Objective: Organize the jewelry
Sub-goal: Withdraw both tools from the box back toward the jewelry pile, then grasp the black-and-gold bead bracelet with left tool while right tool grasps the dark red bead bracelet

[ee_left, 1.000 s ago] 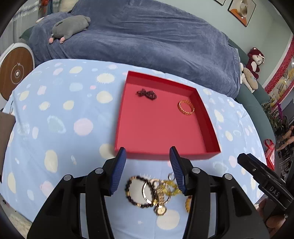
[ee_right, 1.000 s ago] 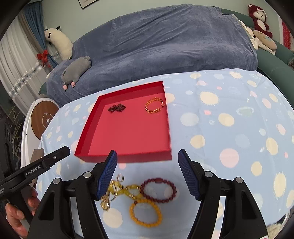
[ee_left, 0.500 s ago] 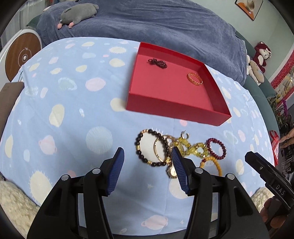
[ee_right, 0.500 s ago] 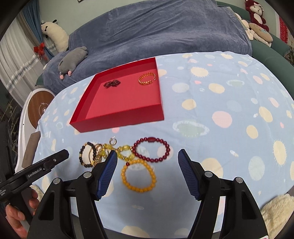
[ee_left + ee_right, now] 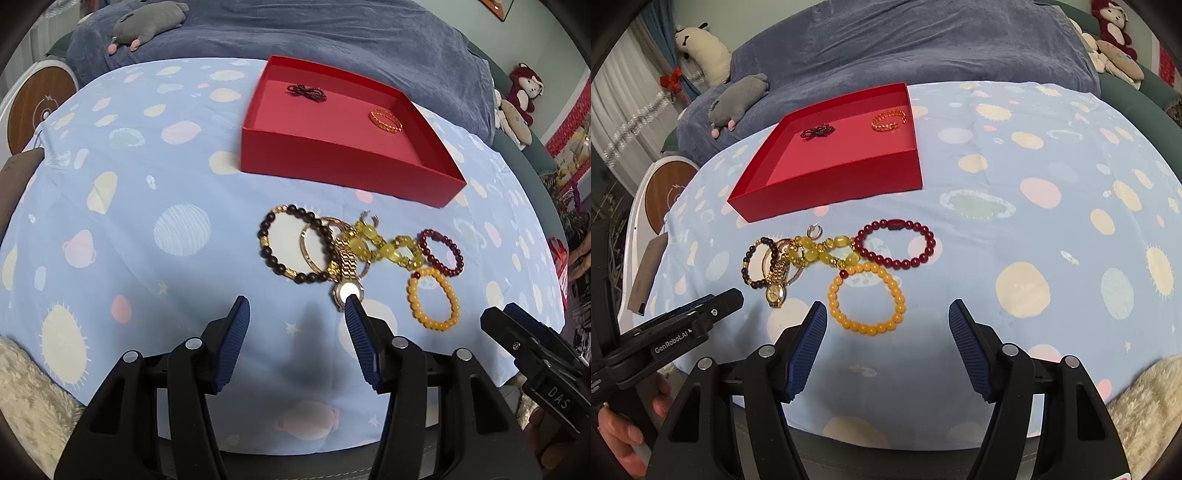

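Jewelry pile: we see a dark bead bracelet [image 5: 291, 243], gold watch [image 5: 345, 271], yellow bead strand [image 5: 384, 249], red bead bracelet [image 5: 895, 243] and orange bead bracelet [image 5: 866, 297] lying together on the surface [image 5: 129, 206], just in front of the tray.
Red tray [image 5: 332, 166]: we find a dark chain [image 5: 306, 92] and a gold bracelet [image 5: 386, 120] inside, well apart.
Left gripper [image 5: 295, 306]: we hold it open, empty, above the cloth; its right fingertip overlaps the watch face in view.
Right gripper [image 5: 888, 310]: open, nothing between the jaws, near the orange bracelet.
Beyond: blue-covered sofa [image 5: 923, 44] with a grey plush [image 5: 738, 98].
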A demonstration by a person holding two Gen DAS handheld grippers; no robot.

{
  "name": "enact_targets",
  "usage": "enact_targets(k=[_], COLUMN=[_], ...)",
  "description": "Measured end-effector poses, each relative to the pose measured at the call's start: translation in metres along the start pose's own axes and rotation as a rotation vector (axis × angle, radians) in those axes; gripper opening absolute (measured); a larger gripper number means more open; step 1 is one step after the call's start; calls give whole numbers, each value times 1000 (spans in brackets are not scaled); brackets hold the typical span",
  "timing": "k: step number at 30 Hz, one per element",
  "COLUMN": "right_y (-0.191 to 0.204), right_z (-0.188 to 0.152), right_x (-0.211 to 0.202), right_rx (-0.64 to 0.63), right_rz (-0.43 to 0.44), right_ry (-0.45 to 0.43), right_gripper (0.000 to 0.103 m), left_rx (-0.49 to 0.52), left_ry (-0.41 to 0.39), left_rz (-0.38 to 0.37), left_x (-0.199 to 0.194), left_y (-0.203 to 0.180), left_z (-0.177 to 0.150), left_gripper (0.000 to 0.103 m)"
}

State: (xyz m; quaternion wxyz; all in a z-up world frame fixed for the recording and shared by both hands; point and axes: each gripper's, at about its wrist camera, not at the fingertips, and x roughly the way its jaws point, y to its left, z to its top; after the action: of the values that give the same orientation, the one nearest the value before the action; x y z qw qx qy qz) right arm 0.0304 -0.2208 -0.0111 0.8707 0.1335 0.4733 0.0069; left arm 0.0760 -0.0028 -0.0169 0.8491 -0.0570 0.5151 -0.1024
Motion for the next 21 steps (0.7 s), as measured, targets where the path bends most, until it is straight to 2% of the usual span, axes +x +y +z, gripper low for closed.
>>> enact_targets(k=[7, 21], right_y=[-3, 1], right_z=[3, 51], right_x=[5, 46], right_rx=[1, -45], right_rz=[-13, -59], right_ry=[0, -12], right_gripper=[66, 63], left_rx=[-4, -58], left_ry=[11, 0], left_rz=[-1, 20], left_x=[5, 11], left_y=[-4, 13], left_z=[-4, 11], left_gripper=[51, 51])
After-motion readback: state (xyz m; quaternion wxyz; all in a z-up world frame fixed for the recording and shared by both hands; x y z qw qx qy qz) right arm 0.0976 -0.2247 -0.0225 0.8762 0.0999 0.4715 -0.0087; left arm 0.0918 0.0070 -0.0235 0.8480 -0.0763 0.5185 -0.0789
